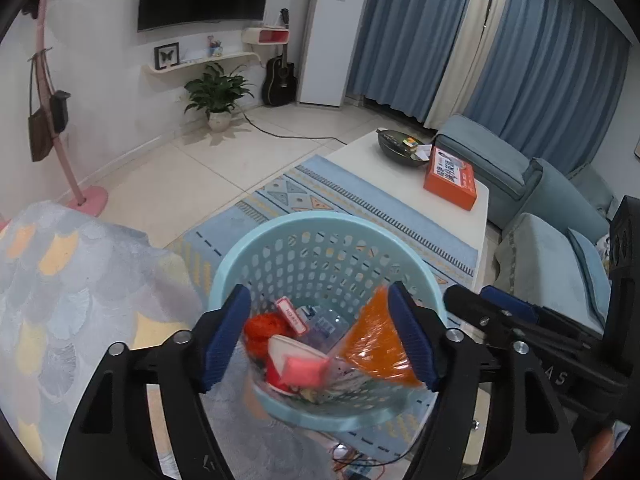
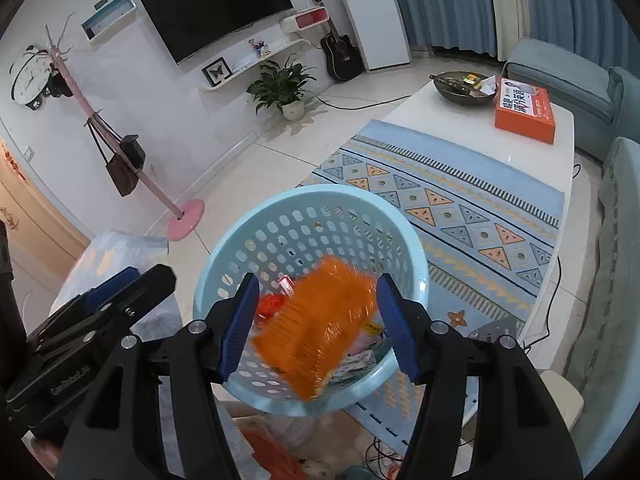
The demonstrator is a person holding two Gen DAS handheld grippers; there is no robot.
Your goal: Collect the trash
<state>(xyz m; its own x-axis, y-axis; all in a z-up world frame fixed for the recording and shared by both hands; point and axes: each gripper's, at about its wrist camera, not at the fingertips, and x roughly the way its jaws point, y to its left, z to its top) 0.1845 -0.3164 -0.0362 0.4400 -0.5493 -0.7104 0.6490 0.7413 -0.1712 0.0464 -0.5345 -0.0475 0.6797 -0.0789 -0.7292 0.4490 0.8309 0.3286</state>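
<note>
A light blue perforated basket (image 1: pixel 320 232) (image 2: pixel 240 240) stands on the floor below both grippers. It holds trash: a red-and-white paper cup (image 1: pixel 288 364), a red crumpled wrapper (image 1: pixel 262 332), a clear plastic bottle (image 1: pixel 326 326) and paper scraps. An orange plastic wrapper (image 2: pixel 320 320) (image 1: pixel 378 340) is blurred, in the air between the open jaws of my right gripper (image 2: pixel 316 326), over the basket. My left gripper (image 1: pixel 320 336) is open and empty above the basket. The right gripper also shows in the left wrist view (image 1: pixel 480 308), at the right.
A white coffee table (image 2: pixel 500 152) with a patterned blue runner, an orange box (image 2: pixel 524 110) and a dark bowl (image 2: pixel 464 86) stands beyond the basket. A blue sofa (image 1: pixel 560 248) is at the right. A patterned blanket (image 1: pixel 60 300) lies at the left. A pink coat stand (image 2: pixel 184 220) is behind.
</note>
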